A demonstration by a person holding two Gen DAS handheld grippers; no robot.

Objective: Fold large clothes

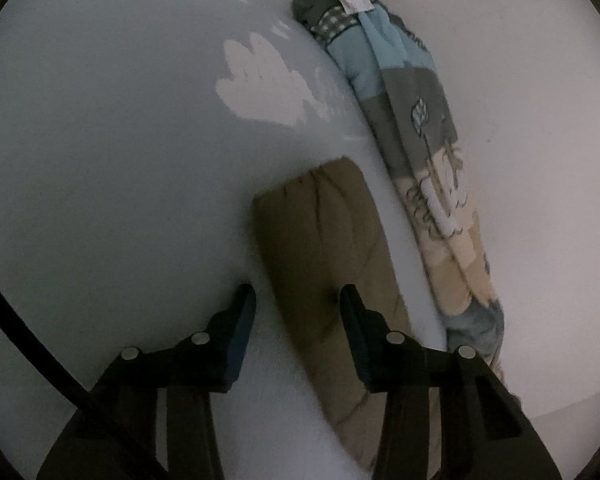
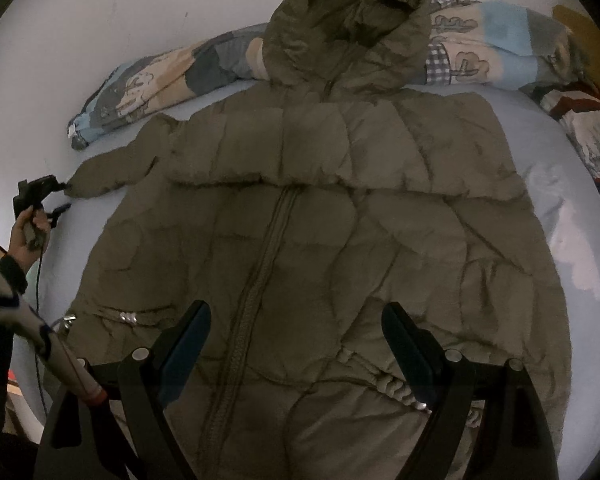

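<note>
Olive puffer coat flat beneath right hand-held gripper, jaws spread.

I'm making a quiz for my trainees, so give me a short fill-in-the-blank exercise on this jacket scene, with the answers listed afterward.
1. The olive puffer jacket lies spread flat with its front zipper facing ____.
2. Its hood rests against a rolled patterned ____ along the wall.
3. The left gripper is at the end of the jacket's ____.
4. The right gripper hovers over the jacket's lower front with its jaws ____.

Answers: up; blanket; sleeve; open
</note>
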